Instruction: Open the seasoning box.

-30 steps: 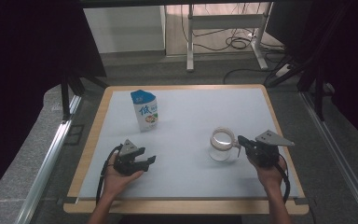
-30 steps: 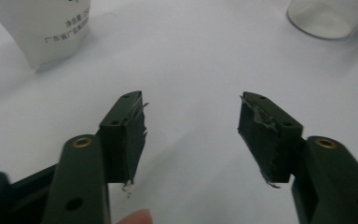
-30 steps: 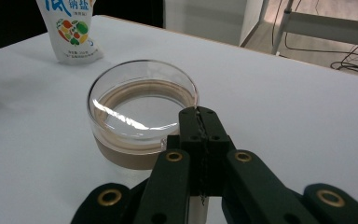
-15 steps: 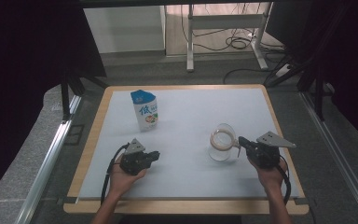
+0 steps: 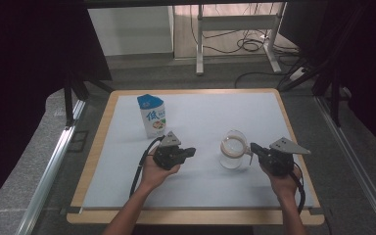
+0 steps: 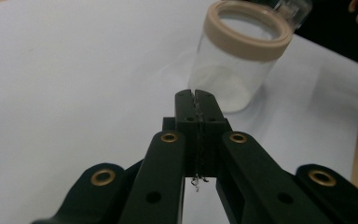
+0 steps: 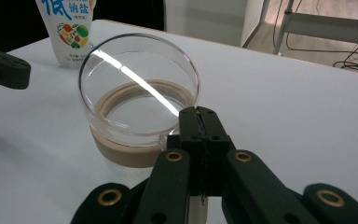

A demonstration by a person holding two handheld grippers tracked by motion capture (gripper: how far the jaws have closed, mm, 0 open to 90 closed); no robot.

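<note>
Dark curtains all round, cables on the floor at the back, and a wooden table [image 5: 93, 161] with a white mat on it. From the high view, a blue-topped salt pouch [image 5: 152, 117] stands toward the far left of the mat. A glass jar [image 5: 231, 159] with a tan collar sits right of centre, between the two hands. The left gripper [image 5: 191, 151] hangs just in front of the pouch and points across at the jar, well short of touching it. The right gripper [image 5: 252, 147] sits right at the jar's top, where the clear glass lid [image 5: 235, 139] is tipped up off the collar.

Left gripper view: its jaws have just been closing and now meet flat, with nothing between them. The jar [image 6: 233, 70] is straight ahead, upright, mouth open.

Right gripper view: the right gripper [image 7: 198, 112] has its jaws together at the near edge of the lid [image 7: 137, 88]. As far as I can tell they're pinching that thin rim, since the lid is tilted with the collar showing through it. The pouch [image 7: 70, 28] is behind.

My guess is we're mid lid-removal. Next, the right hand needs to carry the lid clear and set it down flat without clinking the jar. The left one has to spread its jaws before it can grab either the jar or the pouch.
</note>
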